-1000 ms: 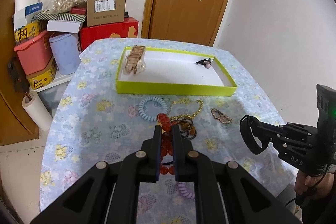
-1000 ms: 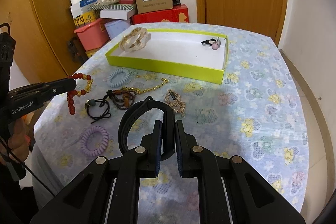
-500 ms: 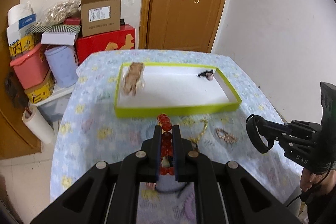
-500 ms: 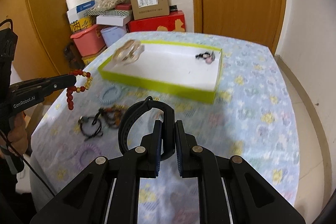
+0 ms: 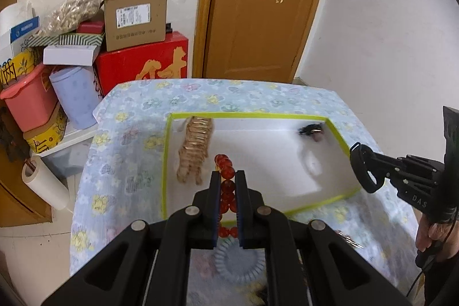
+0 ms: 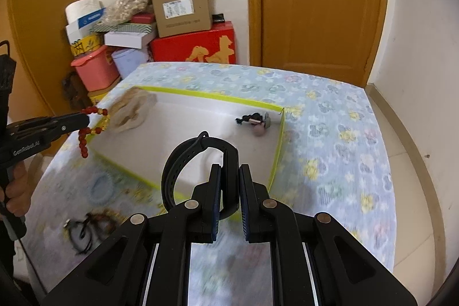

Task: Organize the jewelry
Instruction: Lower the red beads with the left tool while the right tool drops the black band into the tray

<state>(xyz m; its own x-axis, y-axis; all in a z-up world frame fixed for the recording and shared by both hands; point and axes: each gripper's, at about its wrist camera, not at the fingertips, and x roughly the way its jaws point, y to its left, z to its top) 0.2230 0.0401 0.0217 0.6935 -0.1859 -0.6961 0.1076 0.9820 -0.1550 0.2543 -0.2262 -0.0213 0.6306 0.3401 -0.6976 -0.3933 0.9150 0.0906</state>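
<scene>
Roughly midway, by the look of it: the yellow-rimmed tray [image 5: 165, 162] on the counter [image 6: 330, 116] already holds a gold link bracelet [image 5: 195, 151] and a small dark hair tie with a pink bead [image 6: 255, 122], while a blue coil tie [image 5: 238, 263], a dark tangle of bands [image 6: 86, 225] and other blurred pieces lie loose in front of it. The left hand-held gripper [image 5: 228, 185] is clamped on a red bead bracelet [image 5: 225, 165], which hangs over the tray's near-left part beside the gold piece. The right hand-held gripper [image 6: 229, 177] pinches a black strap [image 6: 183, 159] above the tray's near edge. Both seem ready for release.
</scene>
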